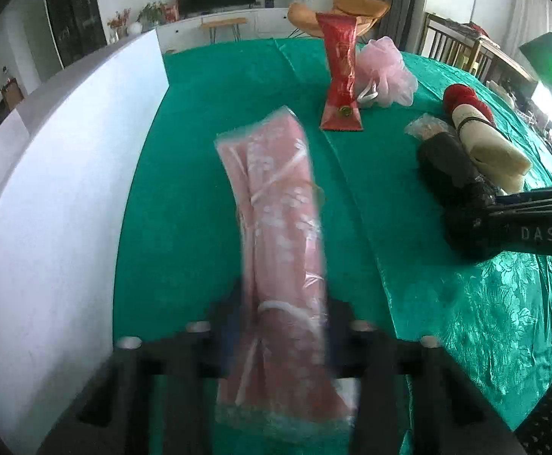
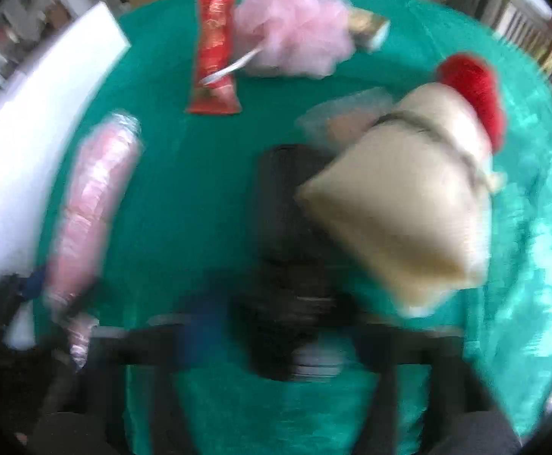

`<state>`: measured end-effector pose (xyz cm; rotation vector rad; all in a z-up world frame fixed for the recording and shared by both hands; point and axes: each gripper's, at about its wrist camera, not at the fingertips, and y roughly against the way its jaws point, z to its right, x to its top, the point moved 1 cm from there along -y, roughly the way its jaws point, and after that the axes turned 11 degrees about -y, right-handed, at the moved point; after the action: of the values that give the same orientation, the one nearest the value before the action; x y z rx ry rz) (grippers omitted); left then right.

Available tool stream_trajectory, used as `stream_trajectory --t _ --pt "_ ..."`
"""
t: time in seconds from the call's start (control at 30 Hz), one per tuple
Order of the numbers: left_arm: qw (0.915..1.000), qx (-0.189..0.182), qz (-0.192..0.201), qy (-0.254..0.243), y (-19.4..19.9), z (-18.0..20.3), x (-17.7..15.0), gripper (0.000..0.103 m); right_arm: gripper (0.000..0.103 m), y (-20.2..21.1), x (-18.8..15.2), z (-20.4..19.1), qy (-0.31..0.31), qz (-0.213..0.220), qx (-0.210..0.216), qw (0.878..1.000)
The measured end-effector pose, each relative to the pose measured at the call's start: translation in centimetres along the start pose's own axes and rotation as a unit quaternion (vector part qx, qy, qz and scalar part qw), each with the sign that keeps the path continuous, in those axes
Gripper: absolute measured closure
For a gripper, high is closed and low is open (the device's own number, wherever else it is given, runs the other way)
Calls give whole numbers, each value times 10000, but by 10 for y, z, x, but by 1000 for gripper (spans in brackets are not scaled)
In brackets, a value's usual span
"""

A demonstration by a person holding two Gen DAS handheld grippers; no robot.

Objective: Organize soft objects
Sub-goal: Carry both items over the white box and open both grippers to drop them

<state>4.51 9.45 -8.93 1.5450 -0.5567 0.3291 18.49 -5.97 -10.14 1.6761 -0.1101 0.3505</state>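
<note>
My left gripper (image 1: 283, 303) is shut on a long pink cloth roll in clear plastic (image 1: 276, 204), held over the green tablecloth (image 1: 184, 189); the roll also shows at the left of the right wrist view (image 2: 93, 197). My right gripper (image 2: 287, 326) is shut on a black soft roll (image 2: 287, 227), which also shows in the left wrist view (image 1: 450, 174). A cream rolled cloth (image 2: 401, 204) lies against the black roll, with a red fluffy item (image 2: 473, 91) behind it. The right wrist view is blurred.
A white box wall (image 1: 59, 189) stands along the left. A red packet (image 1: 340, 64) stands upright at the back, beside a pink mesh puff (image 1: 386, 72). A small clear-wrapped item (image 1: 425, 127) lies behind the black roll.
</note>
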Motion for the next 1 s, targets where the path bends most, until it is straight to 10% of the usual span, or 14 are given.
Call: stream_trajectory --t 0.33,0.5,0.63,0.73,0.77,1.0 --pt "9847 -1214 1053 676 115 -34 10 83 65 105 -19 0 -424 600 1616 9841" --pt "9845 -445 1430 916 171 -101 -4 83 64 166 -14 -80 300 752 2522 9643" --pt "9814 706 979 1491 180 -172 -37 80 64 178 -32 -165 880 625 3114 9441" --pt "9728 1167 378 1968 164 -213 -64 36 54 161 -37 -218 1103 486 3349 9345" --pt "9701 1262 250 2056 158 -222 -71 17 33 152 -39 -228 1102 385 3450 9313" --pt "9585 1714 252 2264 150 -235 -91 17 30 135 -51 -220 1045 621 3106 9427"
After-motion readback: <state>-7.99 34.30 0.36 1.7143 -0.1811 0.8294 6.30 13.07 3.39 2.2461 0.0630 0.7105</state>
